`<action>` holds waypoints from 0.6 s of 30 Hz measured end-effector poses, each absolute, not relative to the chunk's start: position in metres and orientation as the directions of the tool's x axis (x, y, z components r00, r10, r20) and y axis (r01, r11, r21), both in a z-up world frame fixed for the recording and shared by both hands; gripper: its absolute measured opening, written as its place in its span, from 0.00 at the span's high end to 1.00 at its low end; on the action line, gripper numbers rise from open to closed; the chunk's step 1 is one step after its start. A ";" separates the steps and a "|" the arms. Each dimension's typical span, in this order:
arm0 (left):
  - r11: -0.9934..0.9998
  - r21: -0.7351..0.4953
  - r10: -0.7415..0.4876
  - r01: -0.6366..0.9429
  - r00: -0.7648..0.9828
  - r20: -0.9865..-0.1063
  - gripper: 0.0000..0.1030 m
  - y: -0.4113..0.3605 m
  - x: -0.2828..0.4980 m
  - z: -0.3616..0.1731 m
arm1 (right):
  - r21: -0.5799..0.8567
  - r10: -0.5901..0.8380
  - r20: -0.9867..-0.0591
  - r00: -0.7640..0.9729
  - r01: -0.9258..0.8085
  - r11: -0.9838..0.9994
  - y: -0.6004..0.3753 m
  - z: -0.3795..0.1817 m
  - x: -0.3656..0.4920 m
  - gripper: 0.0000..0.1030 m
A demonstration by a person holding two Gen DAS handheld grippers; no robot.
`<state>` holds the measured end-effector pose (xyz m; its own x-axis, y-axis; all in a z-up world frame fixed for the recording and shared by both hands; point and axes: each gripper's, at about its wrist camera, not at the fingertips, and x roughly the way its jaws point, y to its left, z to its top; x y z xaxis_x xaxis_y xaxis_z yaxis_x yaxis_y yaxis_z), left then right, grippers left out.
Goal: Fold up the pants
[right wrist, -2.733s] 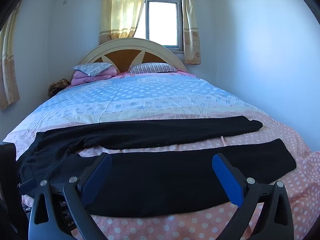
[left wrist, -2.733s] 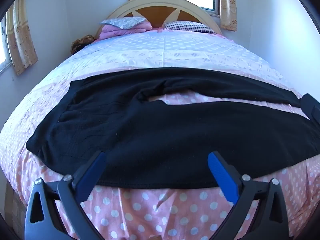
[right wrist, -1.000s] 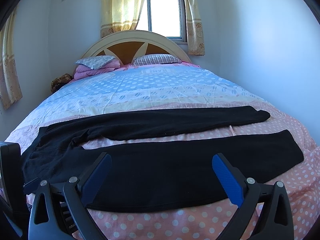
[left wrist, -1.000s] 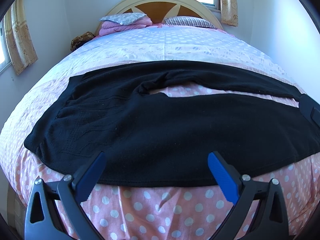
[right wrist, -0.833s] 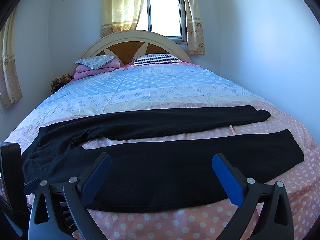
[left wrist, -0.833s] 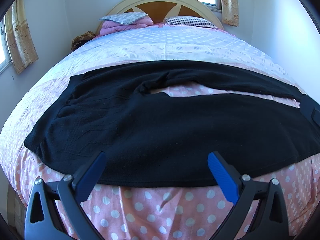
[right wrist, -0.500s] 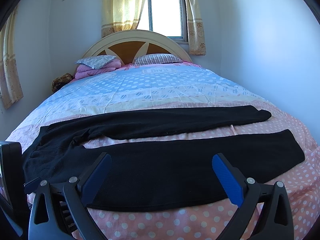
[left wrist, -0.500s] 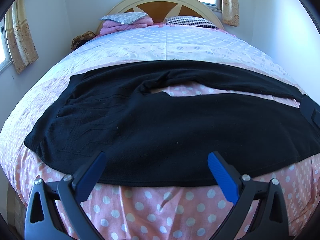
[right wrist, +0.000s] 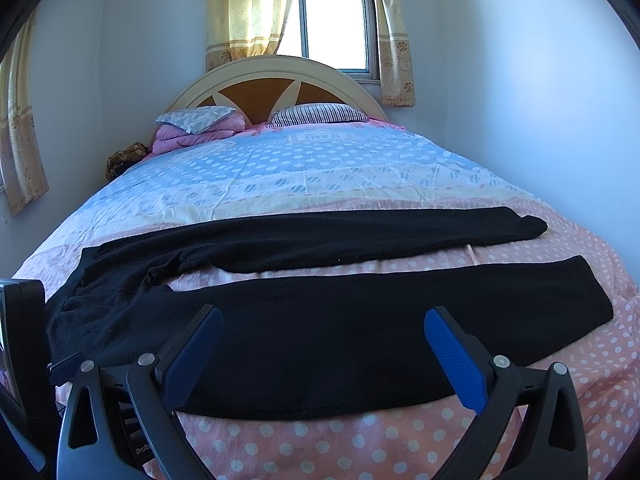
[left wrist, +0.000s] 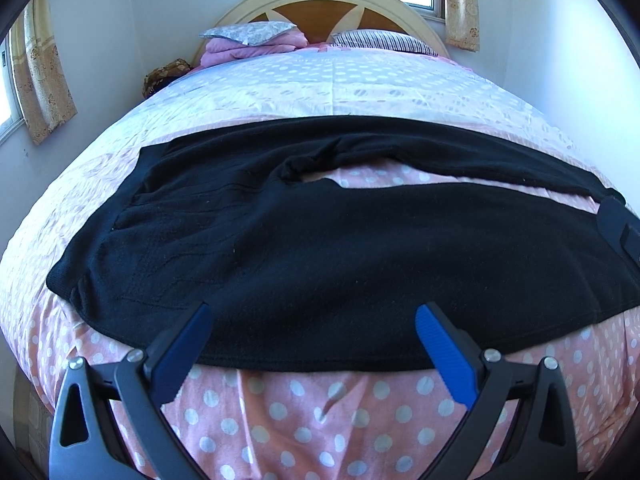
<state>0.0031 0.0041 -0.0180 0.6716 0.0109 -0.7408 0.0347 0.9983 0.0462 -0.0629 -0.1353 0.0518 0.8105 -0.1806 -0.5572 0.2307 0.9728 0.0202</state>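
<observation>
Black pants (left wrist: pixel 320 248) lie spread flat across the near end of the bed, waist at the left, both legs running to the right with a strip of bedspread between them. They also show in the right wrist view (right wrist: pixel 320 320). My left gripper (left wrist: pixel 312 312) is open and empty, just above the near edge of the near leg. My right gripper (right wrist: pixel 320 320) is open and empty, over the near leg further right. The right gripper's body shows at the right edge of the left wrist view (left wrist: pixel 620 224).
The bed has a polka-dot bedspread (right wrist: pixel 320 176), pink near me and blue further back. Pillows and a folded pink blanket (right wrist: pixel 196 128) lie by the headboard (right wrist: pixel 276 84). Walls stand close on both sides, and a window (right wrist: pixel 334 24) is behind the bed.
Both grippers have drifted slightly forward and lower toward the pants. The pants have not moved and both grippers stay open.
</observation>
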 end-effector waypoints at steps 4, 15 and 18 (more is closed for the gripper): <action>0.999 0.044 0.011 0.033 0.668 -0.744 0.00 0.005 0.004 -0.019 | 0.025 -0.172 -0.560 0.810 0.224 0.974 -0.136 0.051 -0.062 0.01; 0.997 0.069 0.022 0.043 0.669 -0.743 0.00 0.011 0.009 -0.020 | 0.032 -0.141 -0.587 0.797 0.197 0.980 -0.136 0.046 -0.055 0.01; 0.995 0.093 0.048 0.031 0.669 -0.741 0.00 0.029 0.015 -0.016 | 0.034 -0.131 -0.599 0.790 0.189 0.981 -0.138 0.044 -0.051 0.01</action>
